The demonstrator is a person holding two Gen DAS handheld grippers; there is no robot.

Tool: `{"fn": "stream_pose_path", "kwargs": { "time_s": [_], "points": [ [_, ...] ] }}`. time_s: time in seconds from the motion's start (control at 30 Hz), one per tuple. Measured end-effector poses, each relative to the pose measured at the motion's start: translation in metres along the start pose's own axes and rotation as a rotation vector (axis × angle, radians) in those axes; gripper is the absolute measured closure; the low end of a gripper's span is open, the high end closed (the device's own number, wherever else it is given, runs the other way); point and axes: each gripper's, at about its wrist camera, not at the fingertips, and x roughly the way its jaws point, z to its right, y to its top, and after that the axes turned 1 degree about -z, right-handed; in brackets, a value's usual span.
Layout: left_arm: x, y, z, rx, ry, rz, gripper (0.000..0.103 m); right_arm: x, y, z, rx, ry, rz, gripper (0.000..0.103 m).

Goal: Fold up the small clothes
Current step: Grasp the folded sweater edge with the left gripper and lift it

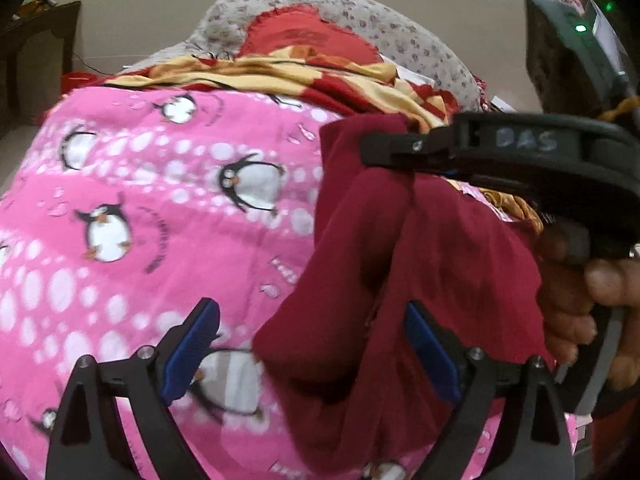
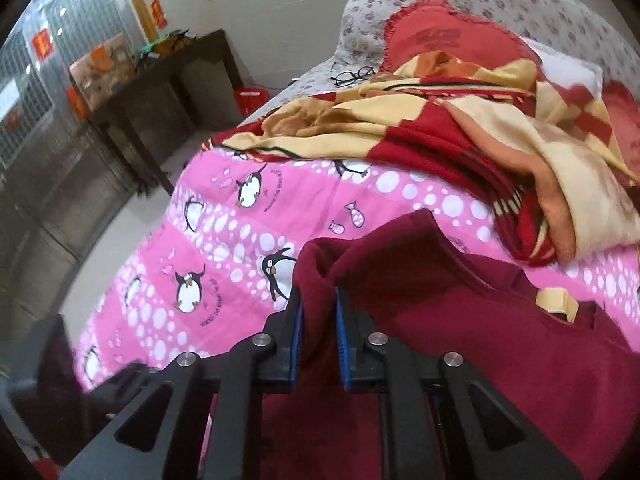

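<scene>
A maroon garment (image 1: 404, 280) hangs over the pink penguin bedspread (image 1: 160, 208). In the left wrist view my right gripper (image 1: 384, 156) comes in from the right and is shut on the garment's upper edge. My left gripper (image 1: 312, 344) is open, its blue pads on either side of the hanging cloth's lower part, not clamping it. In the right wrist view my right gripper (image 2: 320, 312) pinches a fold of the maroon garment (image 2: 460, 320) between its blue pads; the rest lies spread to the right on the bedspread (image 2: 240, 240).
A crumpled red and yellow blanket (image 2: 460, 128) lies further up the bed, with a red heart pillow (image 2: 448, 36) and glasses (image 2: 354, 76) behind it. A dark wooden table (image 2: 160, 80) stands left of the bed. A cream tag (image 2: 554, 300) shows on the garment.
</scene>
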Motion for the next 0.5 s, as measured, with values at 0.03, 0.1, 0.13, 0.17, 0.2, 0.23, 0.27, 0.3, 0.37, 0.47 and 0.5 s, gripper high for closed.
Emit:
{"fn": "stream_pose_path", "kwargs": {
  "time_s": [0.03, 0.1, 0.13, 0.17, 0.2, 0.23, 0.27, 0.3, 0.37, 0.47, 0.5],
  "points": [
    [0.005, 0.001, 0.001, 0.000, -0.006, -0.015, 0.010, -0.001, 0.000, 0.003, 0.015, 0.014, 0.001, 0.074],
    [0.010, 0.002, 0.004, 0.002, -0.034, -0.036, 0.045, -0.002, 0.000, 0.005, 0.029, 0.030, 0.002, 0.074],
    [0.011, 0.001, 0.005, -0.002, -0.036, -0.045, 0.048, -0.001, 0.000, 0.005, 0.027, 0.028, -0.004, 0.073],
    [0.009, 0.000, 0.005, -0.010, -0.038, -0.040, 0.054, 0.000, -0.001, 0.006, 0.022, 0.022, -0.012, 0.072],
    [0.006, -0.001, 0.005, -0.015, -0.050, -0.025, 0.062, 0.001, -0.001, 0.005, 0.015, 0.016, -0.018, 0.067],
    [0.002, -0.004, 0.006, -0.017, -0.058, -0.015, 0.065, 0.001, -0.001, 0.005, 0.010, 0.017, -0.016, 0.062],
    [-0.002, -0.006, 0.008, -0.016, -0.062, -0.001, 0.069, 0.001, 0.000, 0.004, 0.007, -0.002, -0.014, 0.046],
    [-0.008, -0.008, 0.011, -0.006, -0.058, 0.017, 0.070, 0.002, 0.001, 0.003, 0.008, -0.024, -0.013, 0.029],
    [-0.015, -0.011, 0.018, 0.021, -0.047, 0.040, 0.071, 0.003, 0.003, 0.003, 0.024, -0.051, -0.011, 0.022],
    [-0.020, -0.012, 0.028, 0.054, -0.042, 0.053, 0.071, 0.009, 0.007, -0.001, 0.037, -0.008, -0.035, 0.022],
    [-0.021, -0.012, 0.031, 0.059, -0.045, 0.055, 0.072, 0.013, 0.008, -0.004, 0.031, -0.009, -0.048, 0.020]
  ]
}}
